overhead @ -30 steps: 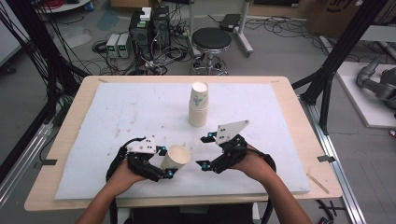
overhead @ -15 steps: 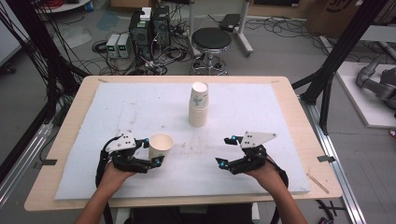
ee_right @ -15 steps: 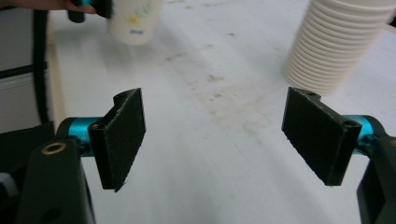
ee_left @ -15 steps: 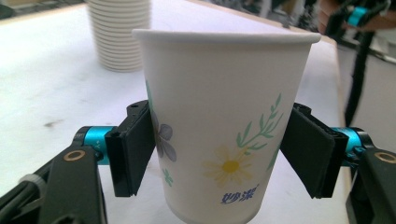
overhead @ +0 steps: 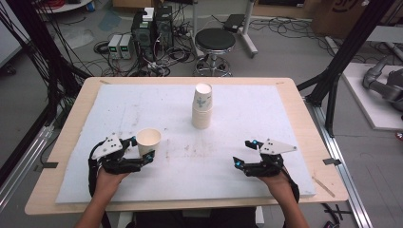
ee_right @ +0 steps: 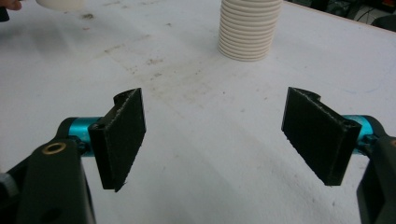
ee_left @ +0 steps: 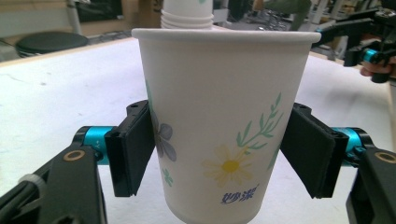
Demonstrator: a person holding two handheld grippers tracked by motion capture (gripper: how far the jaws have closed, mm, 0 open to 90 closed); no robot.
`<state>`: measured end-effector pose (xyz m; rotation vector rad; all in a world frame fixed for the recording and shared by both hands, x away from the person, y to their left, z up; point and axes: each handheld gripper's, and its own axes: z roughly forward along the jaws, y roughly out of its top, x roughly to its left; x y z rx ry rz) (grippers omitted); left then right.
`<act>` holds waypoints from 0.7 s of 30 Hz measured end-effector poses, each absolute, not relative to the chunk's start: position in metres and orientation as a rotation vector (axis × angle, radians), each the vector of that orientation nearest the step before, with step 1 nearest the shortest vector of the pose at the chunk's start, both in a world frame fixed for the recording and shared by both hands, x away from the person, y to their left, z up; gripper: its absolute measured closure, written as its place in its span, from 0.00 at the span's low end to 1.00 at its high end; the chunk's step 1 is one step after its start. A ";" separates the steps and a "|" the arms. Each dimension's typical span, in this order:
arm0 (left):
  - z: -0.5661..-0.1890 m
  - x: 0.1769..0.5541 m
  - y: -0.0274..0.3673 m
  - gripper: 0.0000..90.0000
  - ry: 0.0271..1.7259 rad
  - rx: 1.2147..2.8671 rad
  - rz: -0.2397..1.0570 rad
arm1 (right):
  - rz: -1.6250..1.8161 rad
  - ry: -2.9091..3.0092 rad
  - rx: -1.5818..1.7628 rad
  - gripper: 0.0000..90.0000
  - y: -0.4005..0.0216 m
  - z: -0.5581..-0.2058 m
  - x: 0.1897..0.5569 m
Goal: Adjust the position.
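An upright paper cup (overhead: 148,137) with a flower print (ee_left: 219,140) sits between the pads of my left gripper (overhead: 144,148), which is shut on it at front left of the white mat. Both pads (ee_left: 133,149) press the cup's sides low down. A stack of several paper cups (overhead: 202,107) stands at mid-table, seen behind the held cup (ee_left: 187,11) and ahead in the right gripper view (ee_right: 250,30). My right gripper (overhead: 243,153) is at front right, its jaws wide open (ee_right: 215,135) with only bare mat between them.
The white mat (overhead: 266,109) covers most of a wooden table (overhead: 304,118). A stool (overhead: 215,40), computer boxes (overhead: 152,28) and cables lie on the floor beyond the far edge. Black frame posts (overhead: 342,61) stand at both sides.
The two grippers were close together at front centre with the cup tilted between them. The left has carried the cup leftward and it now stands upright; the right has drawn away to the right.
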<state>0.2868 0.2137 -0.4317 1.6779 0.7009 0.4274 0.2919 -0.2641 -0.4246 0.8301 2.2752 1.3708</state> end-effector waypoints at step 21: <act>-0.431 0.286 0.230 0.32 0.768 1.548 0.578 | 1.380 2.163 0.898 0.25 -0.279 -0.424 0.290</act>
